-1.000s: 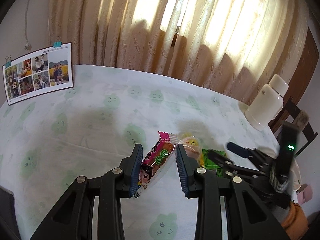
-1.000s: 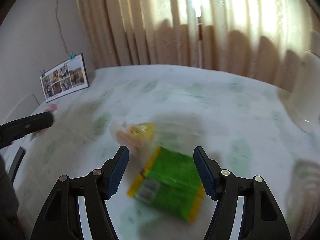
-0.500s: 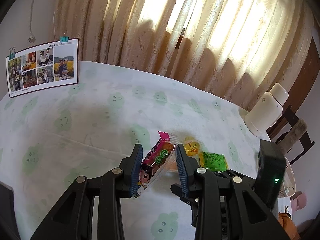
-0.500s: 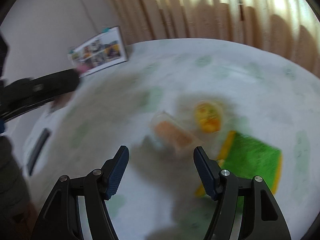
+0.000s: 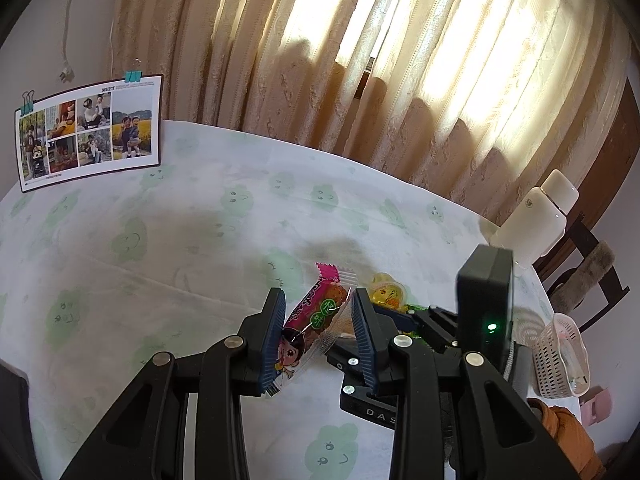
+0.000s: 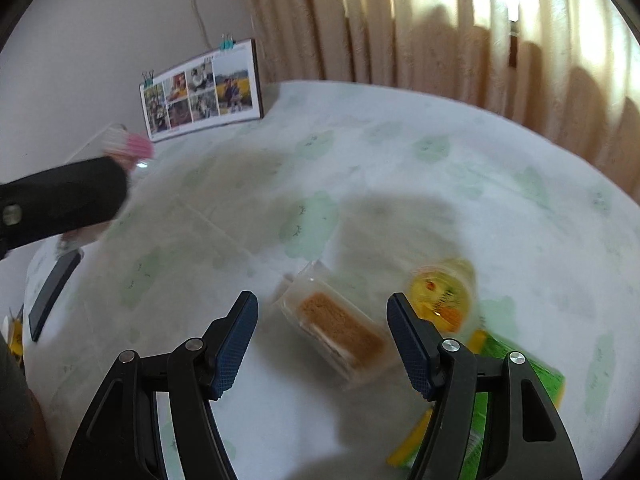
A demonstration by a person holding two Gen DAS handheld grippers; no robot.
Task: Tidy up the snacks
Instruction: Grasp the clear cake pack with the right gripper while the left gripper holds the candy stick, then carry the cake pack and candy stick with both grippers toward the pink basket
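The right claw [image 6: 322,342] is held wide open and empty above a clear-wrapped cake slice [image 6: 340,330], which lies on the tabletop [image 6: 400,168] between its fingers, untouched. A yellow jelly cup [image 6: 442,294] sits just beside the right finger, and a green packet [image 6: 516,376] lies partly beneath it. The left claw [image 5: 316,330] is nearly closed on a pink snack bar [image 5: 314,320], lifted clear of the tabletop. For a clean pick, the cake should be straddled across its narrow sides, the fingers kept off the jelly cup, and the soft wrapper squeezed only lightly.
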